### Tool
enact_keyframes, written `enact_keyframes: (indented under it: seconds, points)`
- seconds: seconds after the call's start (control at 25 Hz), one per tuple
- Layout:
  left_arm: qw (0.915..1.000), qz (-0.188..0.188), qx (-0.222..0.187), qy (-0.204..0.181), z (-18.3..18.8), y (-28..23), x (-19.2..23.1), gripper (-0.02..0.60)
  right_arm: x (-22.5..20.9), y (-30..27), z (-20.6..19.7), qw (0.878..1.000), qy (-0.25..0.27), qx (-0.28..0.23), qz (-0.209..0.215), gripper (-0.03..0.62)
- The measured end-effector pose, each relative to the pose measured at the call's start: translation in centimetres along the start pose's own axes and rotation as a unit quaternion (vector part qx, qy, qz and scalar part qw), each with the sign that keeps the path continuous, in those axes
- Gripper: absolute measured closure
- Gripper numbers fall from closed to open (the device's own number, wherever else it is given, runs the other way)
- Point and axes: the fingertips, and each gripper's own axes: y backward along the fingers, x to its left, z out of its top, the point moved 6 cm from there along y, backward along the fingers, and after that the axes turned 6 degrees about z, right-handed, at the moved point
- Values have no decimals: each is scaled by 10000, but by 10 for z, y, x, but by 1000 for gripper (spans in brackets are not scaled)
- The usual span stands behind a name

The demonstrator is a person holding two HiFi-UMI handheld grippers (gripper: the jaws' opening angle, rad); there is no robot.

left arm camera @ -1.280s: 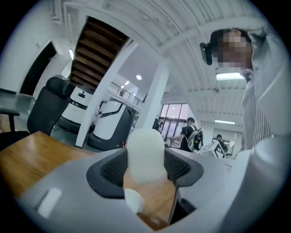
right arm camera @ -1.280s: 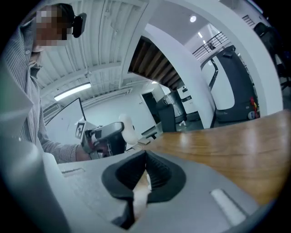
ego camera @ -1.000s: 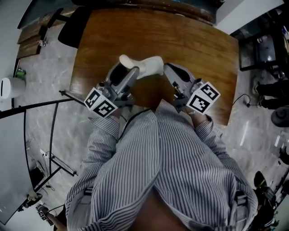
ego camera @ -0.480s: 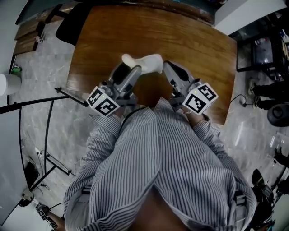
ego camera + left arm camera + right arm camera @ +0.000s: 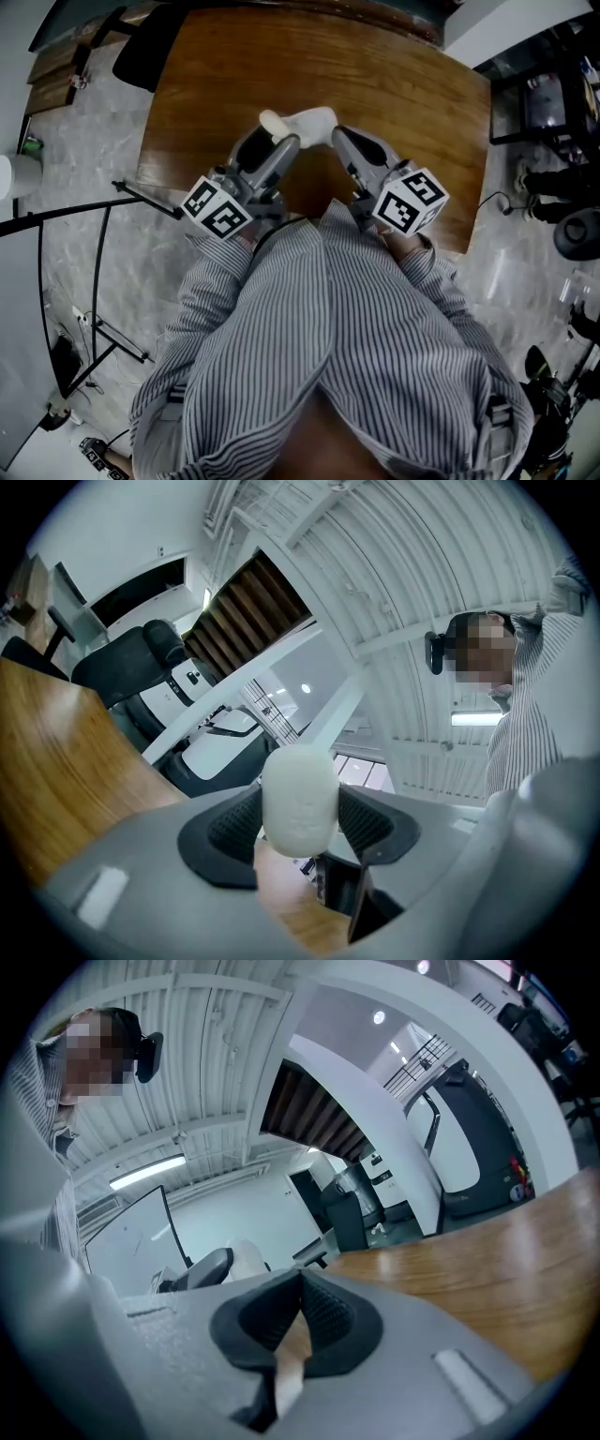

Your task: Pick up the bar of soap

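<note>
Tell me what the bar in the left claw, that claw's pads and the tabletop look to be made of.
Bar of soap: off-white, matte, waxy-looking, rounded edges.
Left claw pads: black, probably rubber, going by the fine ribbed texture.
Table: brown wood or veneer; grain streaks, slight sheen.

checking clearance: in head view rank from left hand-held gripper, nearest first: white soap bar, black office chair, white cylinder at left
1. White soap bar, clamped in the left hand-held gripper.
2. Black office chair, upper left.
3. White cylinder, far left edge.
</note>
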Motion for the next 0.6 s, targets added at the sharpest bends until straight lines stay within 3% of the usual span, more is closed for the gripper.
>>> enact_keyframes:
  seconds: [0.6]
  points:
    - [9999, -62, 137, 7, -5, -6, -2, 319, -5, 0, -5, 9996, 5, 276, -75, 592]
